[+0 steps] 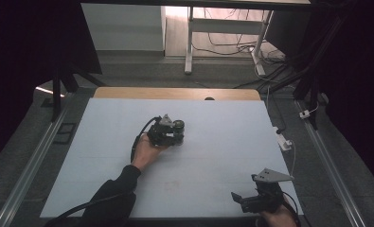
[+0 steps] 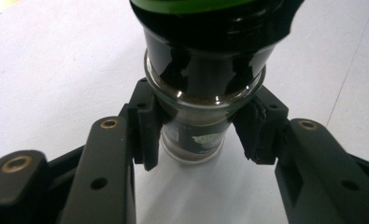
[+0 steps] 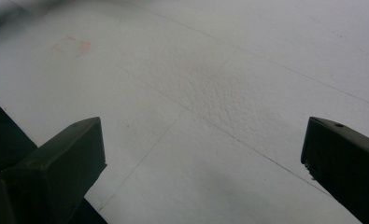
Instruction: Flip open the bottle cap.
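A glass spice jar (image 2: 203, 70) with brown powder, a dark upper part and a green band stands near the middle of the white table (image 1: 213, 156). My left gripper (image 2: 201, 126) is shut on the jar, a black pad pressing each side of its lower body. In the high view the jar (image 1: 178, 126) sits just right of the left gripper (image 1: 168, 135), held by a hand in a dark sleeve. My right gripper (image 1: 239, 198) rests at the near right corner, open. In its own view the right gripper (image 3: 203, 140) has only bare white surface between its jaws.
A white adapter (image 1: 283, 141) with a cable lies at the table's right edge. A wooden strip (image 1: 175, 92) borders the far edge. Metal rails (image 1: 28, 165) run along both sides, and a white desk frame (image 1: 189, 42) and cables stand beyond.
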Demonstrator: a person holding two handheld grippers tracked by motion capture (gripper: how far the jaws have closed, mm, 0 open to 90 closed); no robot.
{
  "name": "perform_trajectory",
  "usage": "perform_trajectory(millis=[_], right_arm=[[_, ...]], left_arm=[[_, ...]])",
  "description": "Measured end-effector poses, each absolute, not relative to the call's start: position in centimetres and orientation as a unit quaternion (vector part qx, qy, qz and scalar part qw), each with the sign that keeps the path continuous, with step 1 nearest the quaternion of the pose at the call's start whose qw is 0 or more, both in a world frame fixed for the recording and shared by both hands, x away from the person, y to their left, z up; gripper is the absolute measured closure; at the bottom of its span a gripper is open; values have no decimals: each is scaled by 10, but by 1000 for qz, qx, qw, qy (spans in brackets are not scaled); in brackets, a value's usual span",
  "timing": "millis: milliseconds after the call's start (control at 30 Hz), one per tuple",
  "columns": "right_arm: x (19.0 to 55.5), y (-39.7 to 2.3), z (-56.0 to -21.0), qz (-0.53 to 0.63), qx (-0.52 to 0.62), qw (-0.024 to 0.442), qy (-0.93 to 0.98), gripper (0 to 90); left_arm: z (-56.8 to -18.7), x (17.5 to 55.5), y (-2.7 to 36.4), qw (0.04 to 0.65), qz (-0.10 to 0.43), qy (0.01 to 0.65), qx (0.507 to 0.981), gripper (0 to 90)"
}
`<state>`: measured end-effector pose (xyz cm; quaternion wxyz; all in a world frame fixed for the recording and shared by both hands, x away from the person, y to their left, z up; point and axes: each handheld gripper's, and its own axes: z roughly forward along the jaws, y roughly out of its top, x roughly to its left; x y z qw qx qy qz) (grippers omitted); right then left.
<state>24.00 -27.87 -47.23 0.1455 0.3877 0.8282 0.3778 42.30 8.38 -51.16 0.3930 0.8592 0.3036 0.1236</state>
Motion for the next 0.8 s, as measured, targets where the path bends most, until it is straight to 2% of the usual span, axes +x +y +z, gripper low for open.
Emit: perform_trajectory(millis=[800], right_arm=[[245,-262,-463,405,358,127,832,0]], left_arm=[[-512,423,84,393,123,305,859,535]])
